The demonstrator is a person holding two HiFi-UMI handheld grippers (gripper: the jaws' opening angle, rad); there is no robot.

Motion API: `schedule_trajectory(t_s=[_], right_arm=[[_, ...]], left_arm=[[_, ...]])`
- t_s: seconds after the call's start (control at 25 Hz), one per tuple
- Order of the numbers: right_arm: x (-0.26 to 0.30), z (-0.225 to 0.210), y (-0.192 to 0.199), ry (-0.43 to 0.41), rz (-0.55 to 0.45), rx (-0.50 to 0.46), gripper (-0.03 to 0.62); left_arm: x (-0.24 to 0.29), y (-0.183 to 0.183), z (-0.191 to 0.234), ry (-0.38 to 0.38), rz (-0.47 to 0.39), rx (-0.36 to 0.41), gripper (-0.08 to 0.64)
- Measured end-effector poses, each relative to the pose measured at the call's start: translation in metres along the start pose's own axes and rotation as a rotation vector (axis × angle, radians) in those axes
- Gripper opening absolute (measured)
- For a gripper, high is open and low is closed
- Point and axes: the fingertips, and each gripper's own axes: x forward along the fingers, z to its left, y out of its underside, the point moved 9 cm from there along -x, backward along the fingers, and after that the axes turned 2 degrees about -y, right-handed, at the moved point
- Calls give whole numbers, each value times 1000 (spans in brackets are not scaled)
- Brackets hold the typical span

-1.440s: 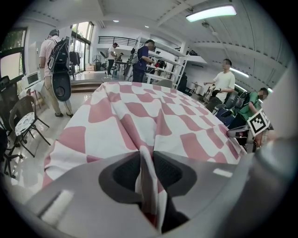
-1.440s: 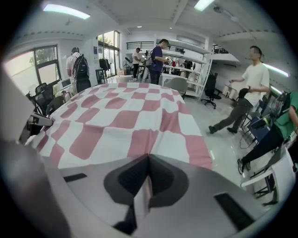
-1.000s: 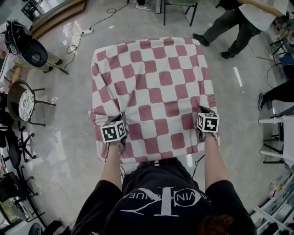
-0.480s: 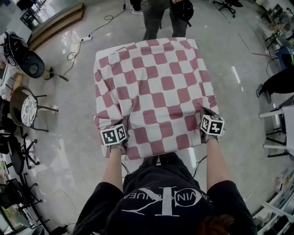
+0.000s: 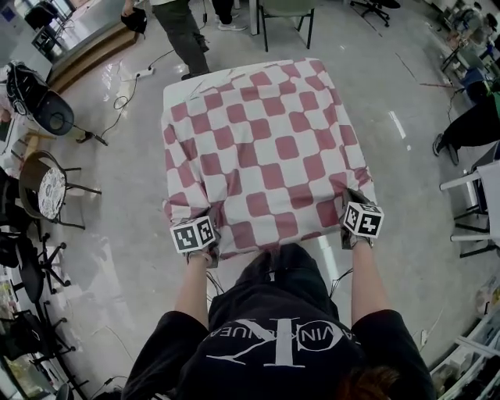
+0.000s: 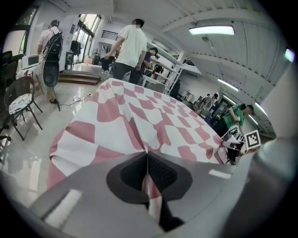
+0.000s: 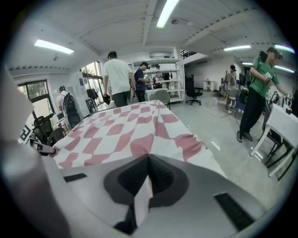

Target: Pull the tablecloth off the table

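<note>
Pink-and-white checked tablecloth (image 5: 266,148) covers almost the whole square white table (image 5: 178,87), whose bare top shows only as a strip at the far left corner. The fabric lies mostly flat across the middle. Its side edges droop over the table's rim, and the near edge hangs down right in front of the person's black printed T-shirt (image 5: 273,344). Creases fan out from two points near the front corners, where the cloth is bunched.

At the front left corner the left gripper (image 5: 206,214) has its jaws pressed together on a pinched ridge of the cloth. In the left gripper view a narrow fold of checked fabric runs between the dark pads of the gripper (image 6: 146,158) and comes out below them. The right gripper (image 5: 348,200) is clamped the same way on the front right corner. In its own view a pale fold of the cloth is squeezed between the closed jaws (image 7: 149,160).

Around the table is a glossy pale floor (image 5: 109,211) that reflects the lights. A round-seated metal chair (image 5: 48,187) stands to the left, and a green chair (image 5: 285,9) stands beyond the far edge. A walking person in dark trousers (image 5: 178,31) is near the far left corner. The right gripper view shows long ceiling strip lights (image 7: 165,11), white shelving (image 7: 163,83) and a person in a green shirt (image 7: 260,88) standing off to the right.
</note>
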Motion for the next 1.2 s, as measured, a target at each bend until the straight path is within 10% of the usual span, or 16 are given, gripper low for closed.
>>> schedule_trajectory(t_s=[0.56, 1.2], right_arm=[[-45, -20, 32, -153, 28, -38, 9], [-88, -23, 61, -261, 3, -53, 9]], left_arm=[[-62, 55, -36, -163, -192, -113, 14], [-113, 124, -66, -178, -272, -180, 14]])
